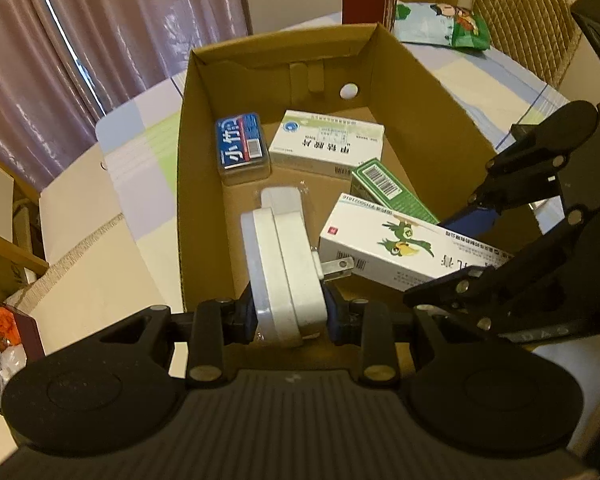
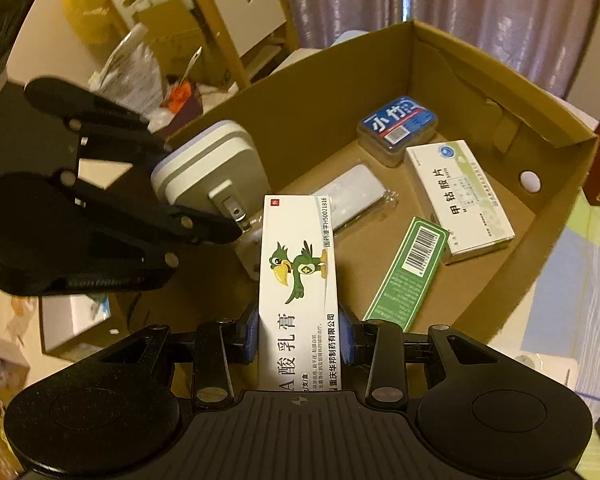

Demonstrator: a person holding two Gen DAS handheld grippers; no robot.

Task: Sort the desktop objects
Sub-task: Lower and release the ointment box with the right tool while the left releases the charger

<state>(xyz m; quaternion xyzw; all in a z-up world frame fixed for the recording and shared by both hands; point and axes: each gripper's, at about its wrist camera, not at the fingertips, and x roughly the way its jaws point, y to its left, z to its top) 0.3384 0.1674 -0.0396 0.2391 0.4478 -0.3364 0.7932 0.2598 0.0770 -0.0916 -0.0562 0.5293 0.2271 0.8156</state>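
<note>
White plug adapter [image 1: 286,264] over cardboard box [image 1: 204,128]

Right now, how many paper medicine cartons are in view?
3. The parrot carton is clamped in the right gripper; the white carton and green carton lie in the cardboard box. Others may be hidden.

Both wrist views look steeply down, close, into one cardboard box [image 1: 284,52].

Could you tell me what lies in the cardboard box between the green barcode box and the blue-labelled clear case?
The white medicine box lies between the green barcode box and the blue-labelled case, touching the green one; the right wrist view shows it best.
</note>
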